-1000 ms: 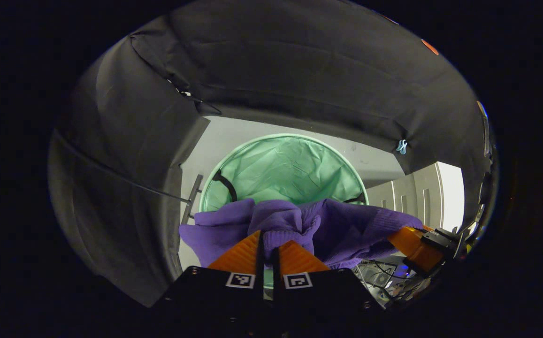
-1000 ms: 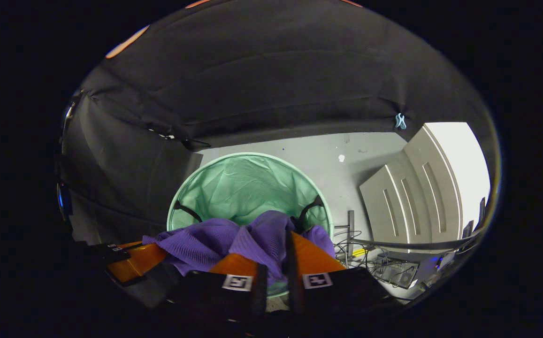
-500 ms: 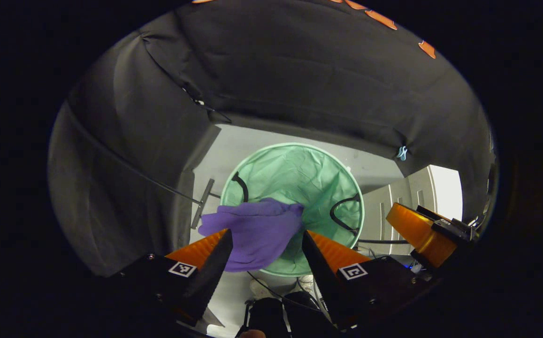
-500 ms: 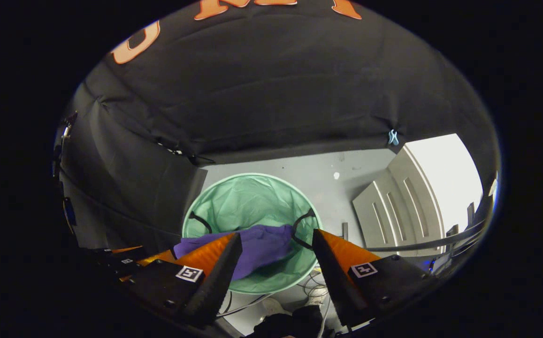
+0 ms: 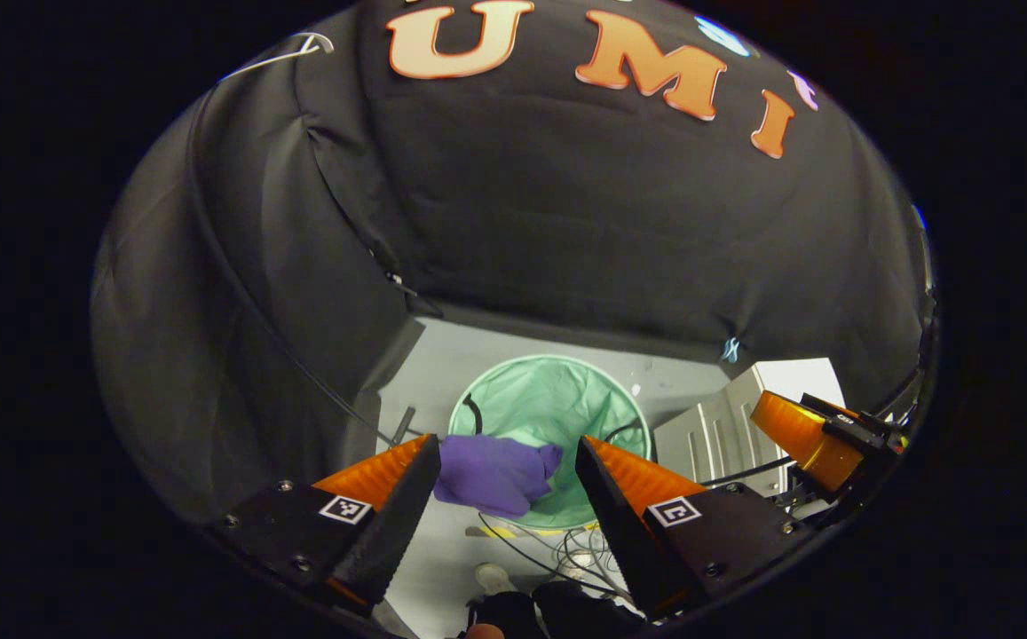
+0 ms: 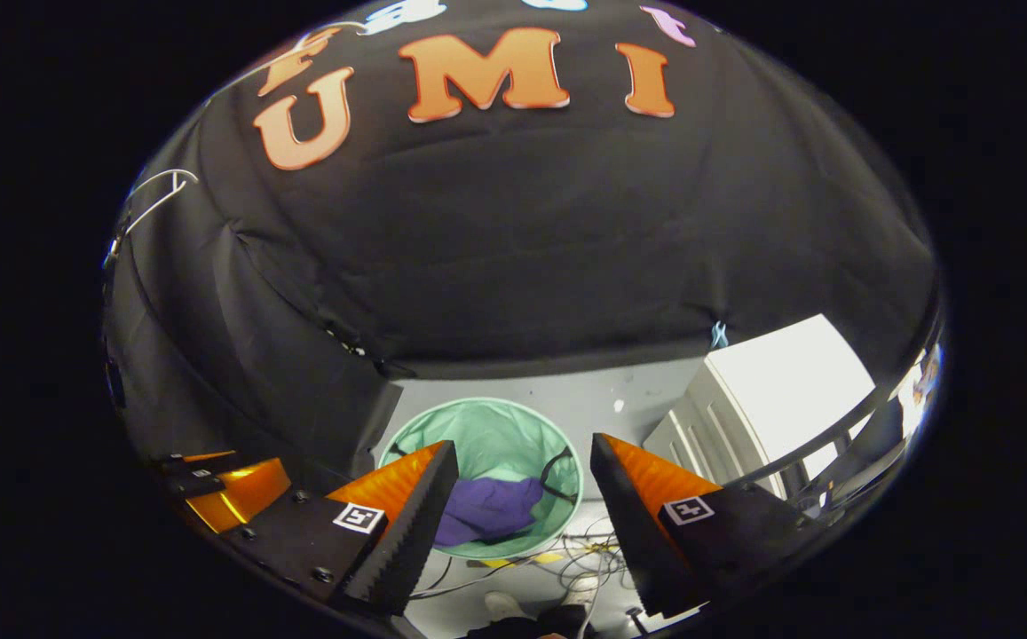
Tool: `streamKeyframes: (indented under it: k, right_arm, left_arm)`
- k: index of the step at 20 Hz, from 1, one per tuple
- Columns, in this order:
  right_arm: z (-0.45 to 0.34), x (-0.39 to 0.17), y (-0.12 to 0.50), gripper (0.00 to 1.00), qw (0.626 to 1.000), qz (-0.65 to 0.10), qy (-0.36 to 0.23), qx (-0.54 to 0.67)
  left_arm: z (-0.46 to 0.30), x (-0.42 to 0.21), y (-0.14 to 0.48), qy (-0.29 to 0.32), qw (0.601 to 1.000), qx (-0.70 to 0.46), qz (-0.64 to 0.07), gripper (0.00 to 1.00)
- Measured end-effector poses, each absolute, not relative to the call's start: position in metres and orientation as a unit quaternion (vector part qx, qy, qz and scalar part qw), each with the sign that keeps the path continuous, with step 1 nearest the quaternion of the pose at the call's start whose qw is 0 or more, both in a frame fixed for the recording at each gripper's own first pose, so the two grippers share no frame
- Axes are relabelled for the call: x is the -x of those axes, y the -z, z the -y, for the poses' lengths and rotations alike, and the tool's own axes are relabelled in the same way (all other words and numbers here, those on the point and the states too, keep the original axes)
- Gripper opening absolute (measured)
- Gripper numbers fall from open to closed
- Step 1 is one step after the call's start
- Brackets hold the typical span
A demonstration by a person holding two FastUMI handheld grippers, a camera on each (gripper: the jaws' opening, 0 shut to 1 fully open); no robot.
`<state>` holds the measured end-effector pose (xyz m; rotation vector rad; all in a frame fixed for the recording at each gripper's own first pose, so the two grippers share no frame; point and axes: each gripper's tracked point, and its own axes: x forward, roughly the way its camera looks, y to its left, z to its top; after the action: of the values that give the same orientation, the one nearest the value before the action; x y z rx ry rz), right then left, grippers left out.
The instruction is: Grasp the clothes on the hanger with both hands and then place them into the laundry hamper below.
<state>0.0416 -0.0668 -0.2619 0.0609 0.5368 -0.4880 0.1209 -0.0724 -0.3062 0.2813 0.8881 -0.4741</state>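
Observation:
A purple knitted garment (image 5: 493, 473) lies in the round mint-green laundry hamper (image 5: 557, 401) on the floor, draped toward its near left rim. In the right gripper view the same purple garment (image 6: 488, 509) rests inside the hamper (image 6: 500, 433). My left gripper (image 5: 506, 461) is open, high above the hamper, nothing between its fingers. My right gripper (image 6: 522, 466) is open too and also well above it. In the left gripper view the other gripper (image 5: 810, 437) shows at the right. The left one (image 6: 225, 484) appears at the left edge of the right gripper view.
A white hanger (image 6: 154, 195) hangs at the upper left against the black cloth wall. A white cabinet (image 6: 766, 404) stands right of the hamper. Cables (image 5: 557, 546) and a dark shoe (image 5: 557, 608) lie on the grey floor in front of it.
Both grippers opened and let go of the purple garment, which dropped into the hamper. Both hands have since risen, so the hamper looks smaller and farther below.

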Motion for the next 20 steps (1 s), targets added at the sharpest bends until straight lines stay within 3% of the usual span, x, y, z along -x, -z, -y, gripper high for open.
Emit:
streamKeyframes:
  k: [15, 16, 20]
  right_arm:
    - [0.011, 0.057, 0.051, 0.99, 0.969, -0.084, 0.227, 0.042]
    - [0.007, 0.061, 0.039, 0.90, 0.970, -0.072, 0.227, 0.044]
    - [-0.010, 0.074, 0.003, 0.90, 0.973, -0.033, 0.222, 0.059]
  left_arm:
    - [0.013, -0.086, 0.077, 0.237, 0.945, -0.052, -0.220, 0.96]
    - [0.011, -0.087, 0.065, 0.237, 0.948, -0.049, -0.205, 0.97]
    - [0.010, -0.080, 0.032, 0.245, 0.954, -0.035, -0.168, 0.96]
